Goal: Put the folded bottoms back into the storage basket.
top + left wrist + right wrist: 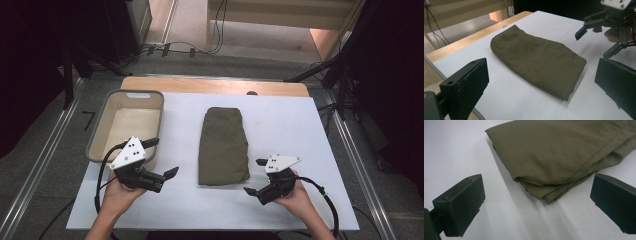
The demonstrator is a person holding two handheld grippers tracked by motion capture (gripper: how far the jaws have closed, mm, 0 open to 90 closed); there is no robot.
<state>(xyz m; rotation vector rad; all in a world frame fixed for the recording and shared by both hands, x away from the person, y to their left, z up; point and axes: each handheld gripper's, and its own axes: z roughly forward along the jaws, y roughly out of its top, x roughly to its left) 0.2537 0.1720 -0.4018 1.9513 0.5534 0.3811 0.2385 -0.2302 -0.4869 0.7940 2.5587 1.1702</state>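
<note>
A folded olive-green cloth (223, 146) lies lengthwise in the middle of the white table sheet (295, 120). My left gripper (161, 157) sits to the cloth's near left, open and empty, pointing toward it. My right gripper (256, 176) is at the cloth's near right corner, open with nothing between its jaws. In the left gripper view the cloth (536, 60) stretches across the sheet and the other gripper (594, 41) hangs open beyond it. In the right gripper view the cloth's layered corner (554, 157) lies just ahead of the wide-apart jaws.
A grey-rimmed, cream-coloured bin (96, 134) stands on the table's left side, partly behind my left gripper. A wooden table edge (215, 85) runs along the back. Cables (190, 49) lie on the floor beyond.
</note>
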